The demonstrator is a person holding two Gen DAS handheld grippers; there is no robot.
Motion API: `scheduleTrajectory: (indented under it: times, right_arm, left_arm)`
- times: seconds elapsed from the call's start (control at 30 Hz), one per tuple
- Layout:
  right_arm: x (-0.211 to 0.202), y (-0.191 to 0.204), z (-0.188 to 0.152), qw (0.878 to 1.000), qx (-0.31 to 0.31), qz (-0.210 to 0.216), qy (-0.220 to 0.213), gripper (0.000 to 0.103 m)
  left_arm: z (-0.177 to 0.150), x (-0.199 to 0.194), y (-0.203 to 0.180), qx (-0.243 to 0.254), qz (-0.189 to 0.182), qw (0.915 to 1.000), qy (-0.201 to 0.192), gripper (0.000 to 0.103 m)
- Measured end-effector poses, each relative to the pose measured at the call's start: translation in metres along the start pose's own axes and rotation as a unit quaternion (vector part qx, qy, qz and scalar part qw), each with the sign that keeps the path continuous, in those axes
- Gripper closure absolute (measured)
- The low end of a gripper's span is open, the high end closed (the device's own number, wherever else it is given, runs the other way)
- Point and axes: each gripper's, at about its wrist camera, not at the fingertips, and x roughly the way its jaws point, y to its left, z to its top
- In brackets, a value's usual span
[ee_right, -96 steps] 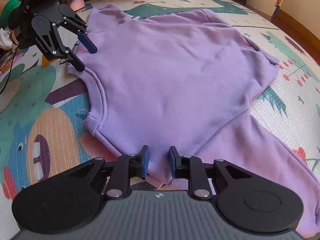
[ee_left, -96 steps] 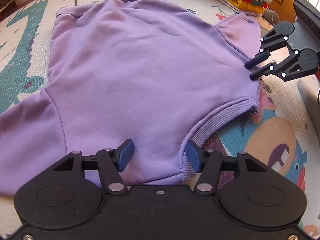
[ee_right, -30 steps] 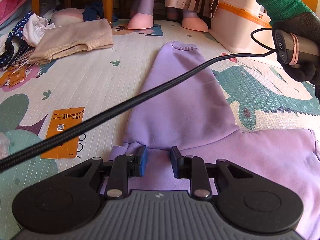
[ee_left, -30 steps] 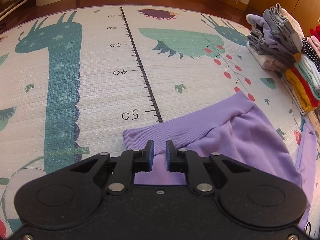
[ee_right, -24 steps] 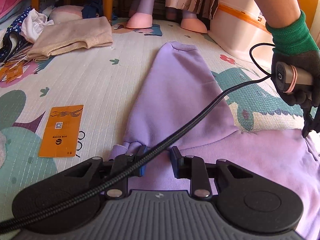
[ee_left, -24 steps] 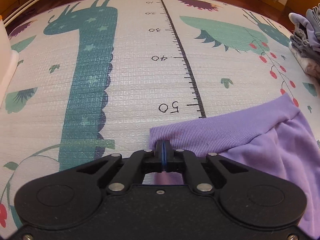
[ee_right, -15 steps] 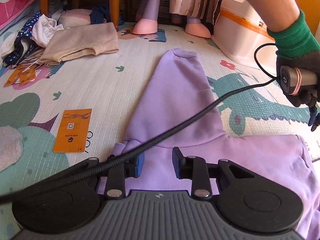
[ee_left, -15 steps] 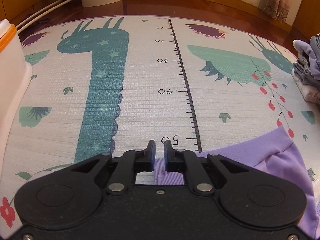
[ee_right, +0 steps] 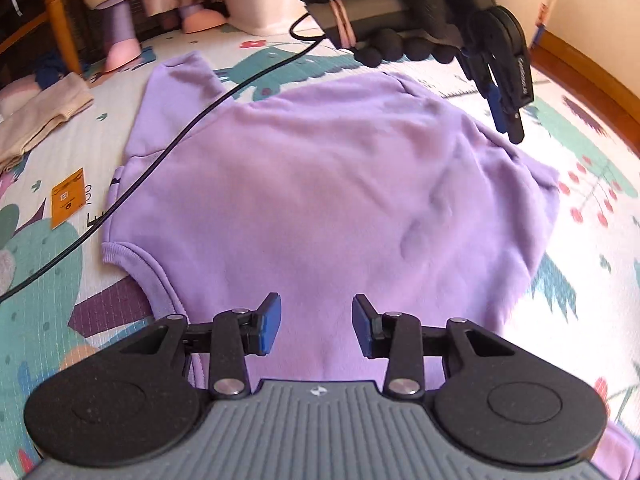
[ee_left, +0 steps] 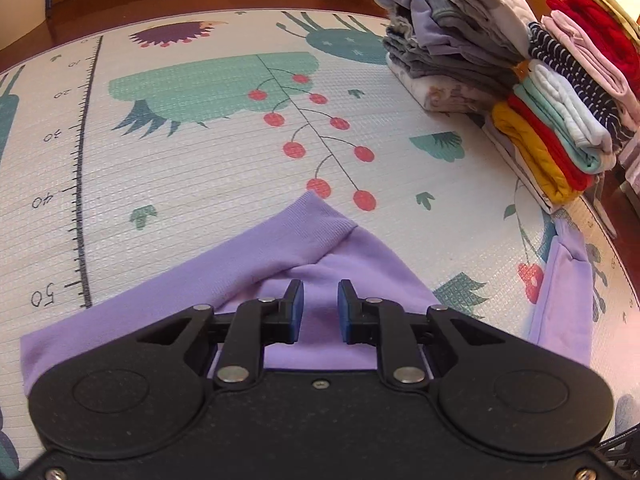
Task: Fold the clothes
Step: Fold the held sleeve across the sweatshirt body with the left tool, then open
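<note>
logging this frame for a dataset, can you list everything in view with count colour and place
sweatshirt: 1, lilac, spread flat on the mat, between both grippers
mat: 1, white with teal animals, red berries and a ruler print, covers the floor
folded clothes: 2 stacks, mixed greys, red, yellow, mint, far right edge of the mat in the left view
beige garment: 1, beige, on the mat left of the sweatshirt
card: 1, orange, on the mat by the sweatshirt's left edge
cable: 1, black, trails across the sweatshirt's left sleeve
bin: 1, white with orange trim, far edge
left gripper: black, jaws open over the sweatshirt
right gripper: black, jaws open over the sweatshirt near its collar
gloved hand: black glove, green cuff
</note>
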Motion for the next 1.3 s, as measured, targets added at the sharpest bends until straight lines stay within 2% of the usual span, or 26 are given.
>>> scheduleTrajectory:
  times: [0.13, 0.17, 0.2, 0.27, 0.37, 0.43, 0.5, 0.53, 0.57, 0.7, 0.83, 0.97, 1.1, 1.17, 1.23, 1.27, 1.3]
  right_arm:
    - [0.003, -0.004, -0.01, 1.0, 0.002, -0.004, -0.002, 0.063]
    - [0.003, -0.006, -0.011, 1.0, 0.004, -0.006, -0.003, 0.063]
    - [0.001, -0.008, -0.011, 1.0, 0.009, -0.008, -0.005, 0.063]
    - [-0.005, -0.015, -0.012, 1.0, 0.022, -0.015, -0.006, 0.063]
    - [-0.012, -0.025, -0.021, 0.999, 0.037, -0.034, -0.001, 0.063]
    - [-0.009, -0.033, -0.029, 0.998, 0.06, -0.034, 0.012, 0.063]
    - [-0.003, -0.034, -0.04, 0.997, 0.072, -0.022, 0.024, 0.063]
    - [-0.003, -0.031, -0.044, 0.997, 0.067, -0.022, 0.019, 0.063]
    - [-0.003, -0.029, -0.045, 0.997, 0.07, -0.018, 0.02, 0.061]
    - [-0.003, -0.019, -0.048, 0.998, 0.062, -0.012, 0.023, 0.057]
    - [-0.004, -0.02, -0.049, 0.998, 0.064, -0.006, 0.022, 0.057]
    - [-0.007, -0.023, -0.049, 0.998, 0.058, -0.002, 0.026, 0.057]
    - [-0.009, -0.024, -0.052, 0.998, 0.059, 0.001, 0.024, 0.055]
    - [-0.009, -0.025, -0.052, 0.998, 0.058, 0.002, 0.024, 0.055]
    - [-0.008, -0.023, -0.051, 0.998, 0.053, 0.003, 0.025, 0.052]
    - [-0.007, -0.022, -0.051, 0.998, 0.05, 0.002, 0.026, 0.051]
    - [-0.007, -0.021, -0.051, 0.998, 0.048, 0.001, 0.027, 0.051]
  left_arm:
    - [0.017, 0.016, -0.014, -0.005, -0.003, 1.0, -0.007, 0.087]
    - [0.022, 0.02, -0.014, -0.01, 0.001, 0.9999, -0.01, 0.083]
    - [0.029, 0.025, -0.013, -0.014, 0.009, 0.9998, -0.012, 0.071]
    - [0.041, 0.037, -0.008, -0.031, 0.024, 0.9992, -0.011, 0.063]
    - [0.05, 0.056, 0.001, -0.07, 0.031, 0.997, 0.004, 0.063]
    - [0.051, 0.069, -0.002, -0.071, 0.045, 0.9963, 0.019, 0.063]
    - [0.052, 0.08, -0.008, -0.065, 0.066, 0.9954, 0.025, 0.084]
    - [0.054, 0.081, -0.014, -0.054, 0.076, 0.9954, 0.021, 0.101]
    - [0.059, 0.082, -0.02, -0.041, 0.089, 0.9951, 0.015, 0.103]
    - [0.082, 0.074, -0.021, -0.05, 0.102, 0.9933, -0.024, 0.103]
    - [0.085, 0.082, -0.016, -0.053, 0.126, 0.9906, -0.015, 0.103]
    - [0.08, 0.053, -0.01, -0.045, 0.081, 0.9948, -0.041, 0.103]
    - [0.055, 0.018, -0.005, -0.011, 0.03, 0.9992, -0.025, 0.103]
    - [0.035, 0.014, 0.002, -0.011, 0.0, 0.9999, -0.008, 0.103]
    - [0.02, 0.027, 0.006, -0.019, 0.022, 0.9995, 0.011, 0.103]
    - [0.014, 0.04, 0.008, -0.02, 0.045, 0.9985, 0.025, 0.103]
    - [0.009, 0.05, 0.01, -0.012, 0.068, 0.9973, 0.025, 0.096]
